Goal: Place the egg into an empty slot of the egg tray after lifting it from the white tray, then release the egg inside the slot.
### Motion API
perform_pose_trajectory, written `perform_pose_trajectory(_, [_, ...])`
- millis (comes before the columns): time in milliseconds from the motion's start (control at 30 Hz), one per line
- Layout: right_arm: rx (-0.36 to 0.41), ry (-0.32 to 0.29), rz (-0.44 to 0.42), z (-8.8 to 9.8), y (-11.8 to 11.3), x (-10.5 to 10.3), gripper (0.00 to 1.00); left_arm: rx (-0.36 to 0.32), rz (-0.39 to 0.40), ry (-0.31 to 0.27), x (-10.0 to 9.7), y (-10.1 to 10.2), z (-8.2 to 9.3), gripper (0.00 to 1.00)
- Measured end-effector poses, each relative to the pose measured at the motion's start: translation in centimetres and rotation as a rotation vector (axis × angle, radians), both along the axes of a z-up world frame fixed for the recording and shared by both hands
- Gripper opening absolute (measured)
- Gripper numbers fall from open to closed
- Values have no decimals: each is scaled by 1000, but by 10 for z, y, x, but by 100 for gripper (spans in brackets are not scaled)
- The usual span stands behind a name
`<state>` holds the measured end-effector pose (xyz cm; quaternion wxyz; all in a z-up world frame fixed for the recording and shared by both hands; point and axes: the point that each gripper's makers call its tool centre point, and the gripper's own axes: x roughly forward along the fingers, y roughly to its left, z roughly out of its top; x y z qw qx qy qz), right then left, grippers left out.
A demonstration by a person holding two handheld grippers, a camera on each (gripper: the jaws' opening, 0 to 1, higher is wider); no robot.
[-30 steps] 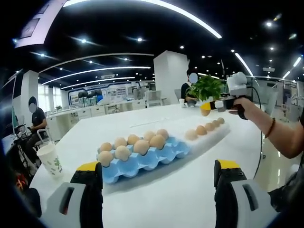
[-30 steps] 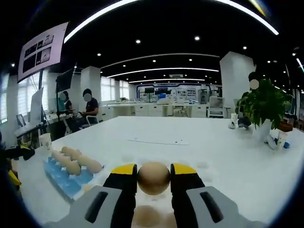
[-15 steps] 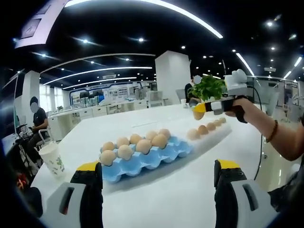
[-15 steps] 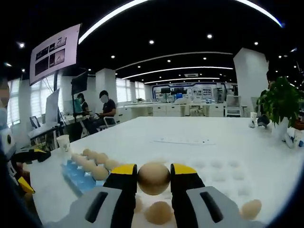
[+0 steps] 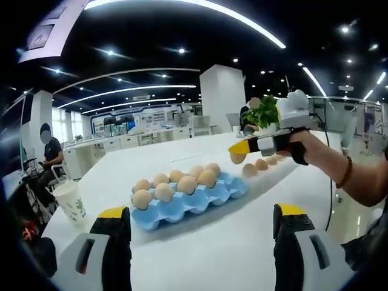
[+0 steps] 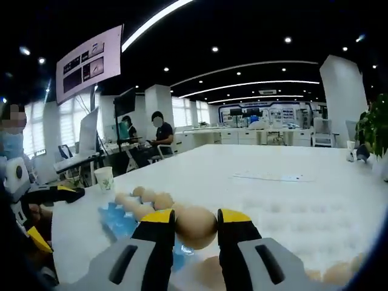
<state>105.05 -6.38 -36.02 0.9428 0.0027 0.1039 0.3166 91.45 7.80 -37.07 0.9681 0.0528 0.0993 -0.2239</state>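
Nearest, the right gripper (image 6: 196, 225) is clenched on the egg (image 6: 195, 227), its yellow-tipped jaws pressing the egg's two sides while it is carried in the air. Treat the egg as light, smooth and fragile: hold across the widest part with minimal squeeze. The left gripper (image 5: 201, 218) is released, jaws wide apart, holding nothing. Beyond lies the blue egg tray (image 5: 206, 197), back row filled, front slots empty. Farther off sits the white tray (image 5: 270, 174) with remaining eggs.
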Motion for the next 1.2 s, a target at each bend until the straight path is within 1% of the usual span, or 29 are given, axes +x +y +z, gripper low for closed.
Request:
perform_pose_trajectory(67, [-12,11,6,-5,5,3,28,5,5,1,0,1,0,100])
perform_pose_trajectory(133, [-48,31,7,-13,10,6,28,4,7,1,1,2,0,100])
perform_pose_trajectory(267, [-57,62,5,-22,18,9,28,-5,3,-4,2,0,2,100])
perform_pose_trajectory(300, [-60,64,3,-23,18,9,28,-6,4,-4,2,0,2,100])
perform_pose_trajectory(400, [-143,44,6,-27,20,9,29,-2,12,-5,2,3,2,100])
perform_pose_trajectory(433, [-155,45,4,-27,22,9,29,-2,14,-5,1,4,2,100])
perform_pose_trajectory(500, [-170,68,9,-31,22,10,29,-2,15,-11,1,5,3,100])
perform_pose_trajectory(600, [-187,84,35,-36,26,9,29,10,12,-14,0,6,2,100])
perform_pose_trajectory(700, [-228,89,57,-40,30,8,29,10,10,-14,0,5,2,100])
perform_pose_trajectory(733, [-247,95,65,-42,30,7,29,7,10,-14,-1,5,2,100])
perform_pose_trajectory(800, [-309,77,59,-42,28,10,29,2,8,-12,-2,6,1,100])
perform_pose_trajectory(867, [-330,71,70,-42,29,10,29,3,13,-11,-2,8,0,100])
perform_pose_trajectory(1000, [-345,82,82,-43,29,12,29,4,17,-7,-2,10,-1,100])
perform_pose_trajectory(1100, [-357,96,113,-44,29,12,29,-10,2,-18,-2,8,1,100])
perform_pose_trajectory(1133, [-365,104,132,-45,30,11,29,-12,-2,-17,-3,7,1,99])
perform_pose_trajectory(1200, [-405,110,196,-48,32,8,29,-9,-4,-18,-3,6,1,99])
